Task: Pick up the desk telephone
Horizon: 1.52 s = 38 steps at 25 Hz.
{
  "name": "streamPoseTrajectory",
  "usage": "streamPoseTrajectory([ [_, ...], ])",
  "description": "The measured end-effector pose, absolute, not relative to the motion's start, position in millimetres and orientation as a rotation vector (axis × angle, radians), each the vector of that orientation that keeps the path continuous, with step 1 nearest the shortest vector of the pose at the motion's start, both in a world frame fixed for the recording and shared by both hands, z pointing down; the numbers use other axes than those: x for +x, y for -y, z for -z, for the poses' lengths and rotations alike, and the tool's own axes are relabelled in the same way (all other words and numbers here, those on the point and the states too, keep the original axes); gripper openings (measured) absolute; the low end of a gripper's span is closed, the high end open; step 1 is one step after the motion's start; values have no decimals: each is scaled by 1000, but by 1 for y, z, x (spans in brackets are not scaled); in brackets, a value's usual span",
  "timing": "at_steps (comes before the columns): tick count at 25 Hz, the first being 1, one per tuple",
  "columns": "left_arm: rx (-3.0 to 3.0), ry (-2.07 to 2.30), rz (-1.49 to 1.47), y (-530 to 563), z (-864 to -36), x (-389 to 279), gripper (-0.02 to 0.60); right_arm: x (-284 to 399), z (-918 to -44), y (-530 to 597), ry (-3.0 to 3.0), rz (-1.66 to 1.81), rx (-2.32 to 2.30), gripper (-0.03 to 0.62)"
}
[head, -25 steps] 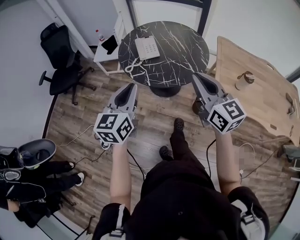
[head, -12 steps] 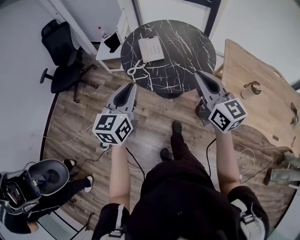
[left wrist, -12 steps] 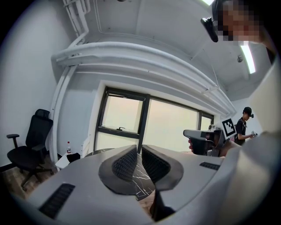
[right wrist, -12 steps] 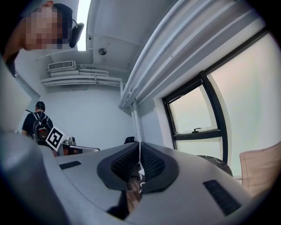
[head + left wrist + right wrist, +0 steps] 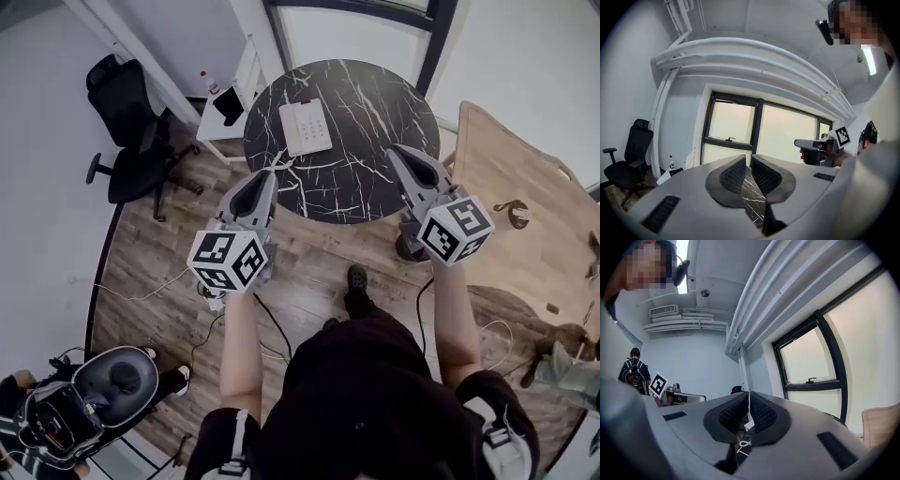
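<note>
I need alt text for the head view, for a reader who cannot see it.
Seen from above, a person holds the left gripper and the right gripper, both shut and empty, out toward a round black marble table. A white desk telephone lies on it, untouched. A black office chair stands at the left.

No word or number can be read anywhere. The flat white desk telephone (image 5: 306, 127) perhaps carries digits, too small to tell.
</note>
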<state>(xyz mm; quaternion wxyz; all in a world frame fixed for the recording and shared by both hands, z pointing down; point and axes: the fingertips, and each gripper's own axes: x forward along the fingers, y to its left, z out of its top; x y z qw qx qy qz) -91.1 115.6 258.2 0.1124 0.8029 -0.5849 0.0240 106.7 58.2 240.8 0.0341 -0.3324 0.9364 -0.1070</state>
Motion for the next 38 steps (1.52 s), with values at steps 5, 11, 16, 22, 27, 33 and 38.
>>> streamPoseTrajectory([
  [5,2357,1744,-80,-80,-255,-90,44,107,-243,-18,-2889,342,-996,32],
  [11,2346,1778,-80,-48,-251,-82,44,108,-246,20,-2905,356,-941,32],
  [16,2328,1800,-94,-29,-259,-75,44,111,-255,44,-2916,372,-908,32],
  [22,2300,1814,-104,-21,-265,-75,44,108,-265,57,-2935,408,-882,32],
  [27,2269,1801,-126,-16,-279,-82,44,104,-276,67,-2942,449,-888,32],
  [33,2241,1796,-93,6,-290,-98,44,96,-286,83,-2964,468,-910,32],
  [38,2239,1771,-76,37,-296,-114,44,83,-287,109,-2972,468,-937,32],
])
